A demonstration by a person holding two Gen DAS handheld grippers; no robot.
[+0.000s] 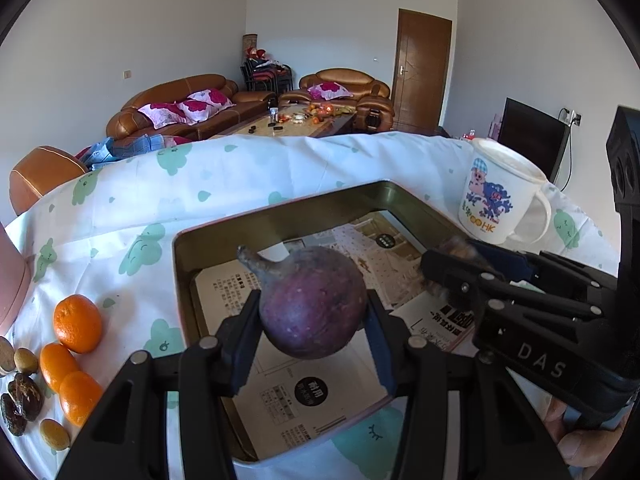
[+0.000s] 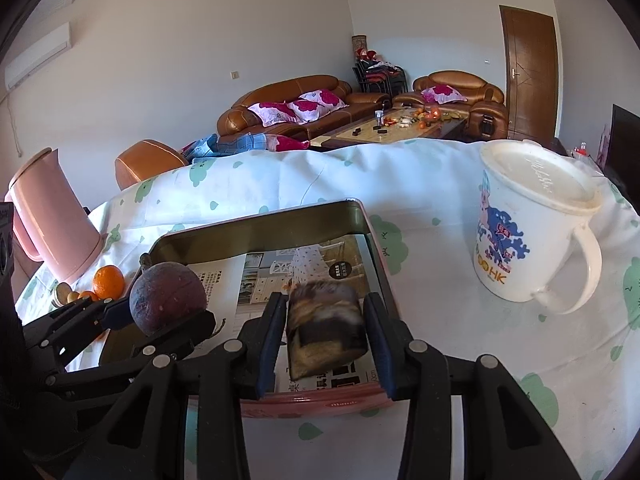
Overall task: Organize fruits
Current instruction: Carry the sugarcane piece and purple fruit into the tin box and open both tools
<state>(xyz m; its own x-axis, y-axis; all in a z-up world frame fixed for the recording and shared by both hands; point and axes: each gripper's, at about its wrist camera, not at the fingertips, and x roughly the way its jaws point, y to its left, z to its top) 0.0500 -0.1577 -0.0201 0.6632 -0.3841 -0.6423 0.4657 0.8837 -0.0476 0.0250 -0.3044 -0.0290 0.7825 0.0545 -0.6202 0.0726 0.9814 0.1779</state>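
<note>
Both grippers hover over the tin [image 1: 192, 280]. The left gripper [image 1: 312, 320] pinches a round purple fruit [image 1: 314, 300]; the right gripper [image 2: 326, 332] has a blurred brown fruit [image 2: 326, 328] between its fingers.

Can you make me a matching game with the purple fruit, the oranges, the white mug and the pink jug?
Things:
1. purple fruit
2. oranges
3. white mug
4. pink jug

Places:
A. right of the tin tray
B. on the cloth, left of the tray
C. far left, behind the oranges
D. in the left gripper

Pairs: 1-D, 2-B, 3-A, 4-C
</note>
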